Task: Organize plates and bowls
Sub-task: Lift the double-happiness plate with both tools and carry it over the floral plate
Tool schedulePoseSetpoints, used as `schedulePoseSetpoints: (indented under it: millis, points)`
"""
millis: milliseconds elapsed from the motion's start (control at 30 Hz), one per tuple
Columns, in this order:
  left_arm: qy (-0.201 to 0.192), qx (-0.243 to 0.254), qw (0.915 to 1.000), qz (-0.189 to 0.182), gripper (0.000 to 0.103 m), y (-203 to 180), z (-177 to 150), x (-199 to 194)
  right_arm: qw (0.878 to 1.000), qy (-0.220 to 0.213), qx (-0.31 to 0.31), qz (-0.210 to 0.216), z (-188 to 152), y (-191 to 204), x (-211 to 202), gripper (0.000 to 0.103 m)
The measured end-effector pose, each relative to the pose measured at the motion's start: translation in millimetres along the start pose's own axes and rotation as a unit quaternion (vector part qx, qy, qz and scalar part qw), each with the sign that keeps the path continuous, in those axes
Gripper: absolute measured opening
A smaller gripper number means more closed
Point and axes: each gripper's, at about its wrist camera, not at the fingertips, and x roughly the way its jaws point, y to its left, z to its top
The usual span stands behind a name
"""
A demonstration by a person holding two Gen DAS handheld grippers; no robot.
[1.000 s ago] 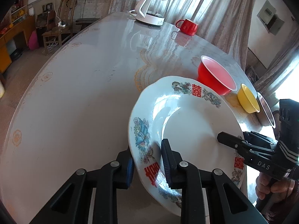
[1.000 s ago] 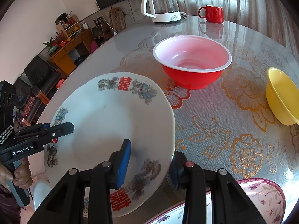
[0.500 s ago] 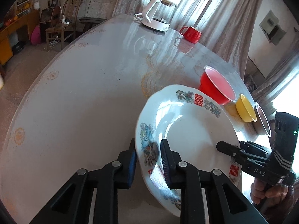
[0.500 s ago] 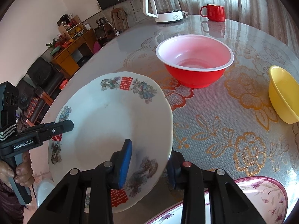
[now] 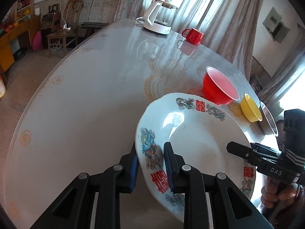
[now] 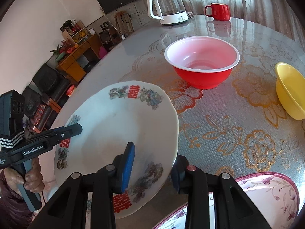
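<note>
A white plate (image 5: 198, 145) with red characters and dragon prints hangs tilted above the table, held at two sides. My left gripper (image 5: 150, 164) is shut on its near-left rim. In the right wrist view, my right gripper (image 6: 152, 168) is shut on the near-right rim of the same plate (image 6: 118, 126). Each gripper shows in the other's view, clamped on the opposite rim: the right gripper (image 5: 246, 152) and the left gripper (image 6: 72, 129). A red bowl (image 6: 202, 63) and a yellow bowl (image 6: 291, 91) stand on the table beyond the plate.
A pink-rimmed floral plate (image 6: 266, 194) lies under my right gripper at the table's near edge. A metal bowl (image 5: 267, 118) sits past the yellow bowl (image 5: 250, 110). A glass kettle (image 5: 158, 17) and a red mug (image 5: 193, 36) stand at the far side of the round table (image 5: 85, 105).
The plate has tipped slightly between the two grippers and the left view has swung up a little. Both grips on the rim are the same.
</note>
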Motion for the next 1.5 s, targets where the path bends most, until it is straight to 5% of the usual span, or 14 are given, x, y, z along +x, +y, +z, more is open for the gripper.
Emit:
schedulePoseSetpoints:
  millis: [600, 900, 1100, 1200, 1367, 1500]
  points:
    - [-0.026, 0.021, 0.9994, -0.007, 0.023, -8, -9, -11, 1.0, -0.007, -0.007, 0.013, -6, 7, 0, 0.032]
    - [0.007, 0.003, 1.0, -0.003, 0.026, -2, -7, 6, 1.0, 0.01, 0.013, 0.021, -5, 4, 6, 0.035]
    - [0.006, 0.004, 0.9999, -0.015, 0.038, -5, 2, 11, 1.0, 0.008, 0.0, -0.013, -3, 7, 8, 0.035]
    - [-0.009, 0.043, 0.999, 0.012, 0.036, -18, -4, 4, 1.0, 0.008, 0.001, -0.015, -1, 8, 6, 0.035]
    - [-0.022, 0.041, 0.9988, -0.011, 0.026, -16, -4, -3, 1.0, -0.004, 0.005, 0.013, -3, 9, 1, 0.035]
    - [-0.025, 0.025, 0.9993, -0.014, 0.025, -11, -5, -2, 1.0, -0.01, 0.001, -0.004, -3, 11, 5, 0.034]
